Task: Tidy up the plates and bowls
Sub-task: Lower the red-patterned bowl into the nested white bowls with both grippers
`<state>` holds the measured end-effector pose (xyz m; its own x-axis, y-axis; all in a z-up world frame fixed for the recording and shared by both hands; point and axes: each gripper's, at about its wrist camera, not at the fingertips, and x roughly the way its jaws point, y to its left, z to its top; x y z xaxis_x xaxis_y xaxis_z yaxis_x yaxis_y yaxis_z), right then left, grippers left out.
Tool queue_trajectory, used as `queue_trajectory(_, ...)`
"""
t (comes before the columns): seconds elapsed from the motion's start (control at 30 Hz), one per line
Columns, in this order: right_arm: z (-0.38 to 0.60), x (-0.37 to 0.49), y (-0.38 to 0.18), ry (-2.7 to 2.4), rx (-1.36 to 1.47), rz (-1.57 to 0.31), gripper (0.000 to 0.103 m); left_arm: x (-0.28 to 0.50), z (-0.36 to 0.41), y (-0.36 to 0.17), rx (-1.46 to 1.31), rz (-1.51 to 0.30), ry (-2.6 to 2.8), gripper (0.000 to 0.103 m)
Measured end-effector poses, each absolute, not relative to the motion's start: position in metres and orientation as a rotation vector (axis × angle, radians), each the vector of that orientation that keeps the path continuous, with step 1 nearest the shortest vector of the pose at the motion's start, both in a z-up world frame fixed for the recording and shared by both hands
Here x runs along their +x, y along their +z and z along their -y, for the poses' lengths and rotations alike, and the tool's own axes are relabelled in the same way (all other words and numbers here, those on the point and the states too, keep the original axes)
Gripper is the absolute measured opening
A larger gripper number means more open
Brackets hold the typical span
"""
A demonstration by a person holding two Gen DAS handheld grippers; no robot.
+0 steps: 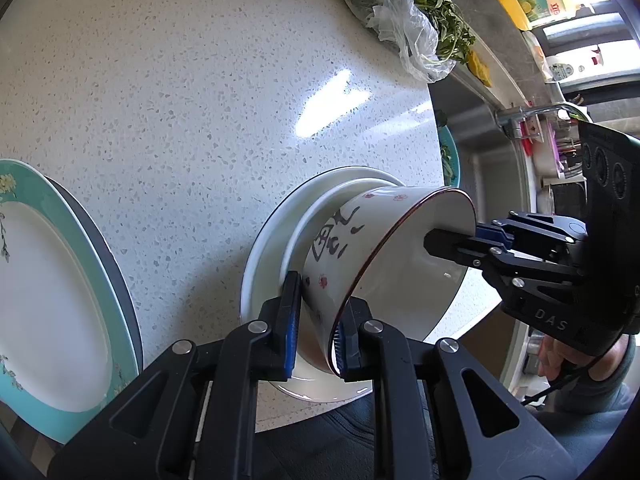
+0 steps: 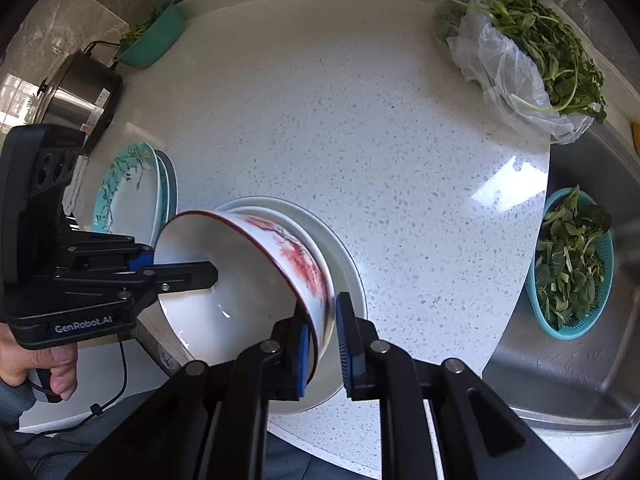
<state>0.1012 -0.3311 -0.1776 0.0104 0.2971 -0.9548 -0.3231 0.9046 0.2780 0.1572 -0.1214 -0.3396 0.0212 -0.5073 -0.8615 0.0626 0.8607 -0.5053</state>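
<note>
A white bowl (image 1: 400, 280) with a red rim, black brush writing and red blossoms leans tilted in a stack of white dishes (image 1: 272, 240) on the speckled counter. My left gripper (image 1: 316, 320) is shut on the near wall of the bowl, one blue pad outside and one inside. My right gripper (image 1: 460, 236) clamps the opposite rim, with one finger reaching into the bowl. In the right wrist view the bowl (image 2: 240, 280) sits between my right gripper (image 2: 322, 340) and my left gripper (image 2: 200, 268). The white dishes (image 2: 348, 264) lie under it. Teal-rimmed plates (image 1: 48, 280) (image 2: 132, 200) are stacked to the left.
A plastic bag of leafy greens (image 2: 520, 52) lies at the far right of the counter (image 2: 360, 120). The steel sink (image 2: 580, 360) holds a teal colander of greens (image 2: 568, 264). A steel pot (image 2: 80, 92) and a teal basket (image 2: 156, 40) stand at the back left.
</note>
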Motion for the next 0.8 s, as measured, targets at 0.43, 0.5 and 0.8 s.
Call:
queue_trajectory(0.43, 0.329, 0.106, -0.190, 0.504, -0.039, -1.506, 0.012, 0.151, 0.124, -0.329, -0.337, -1.426, -0.441, 0.020)
queue_trajectory(0.5, 0.328, 0.106, -0.191, 0.508, -0.042, -1.511, 0.012, 0.149, 0.126, -0.327, -0.327, -1.411, -0.442, 0.024)
queue_trajectory(0.8, 0.321, 0.108, -0.193, 0.529, -0.102, -1.515, 0.012, 0.141, 0.137, -0.319, -0.193, -1.343, -0.413, 0.026)
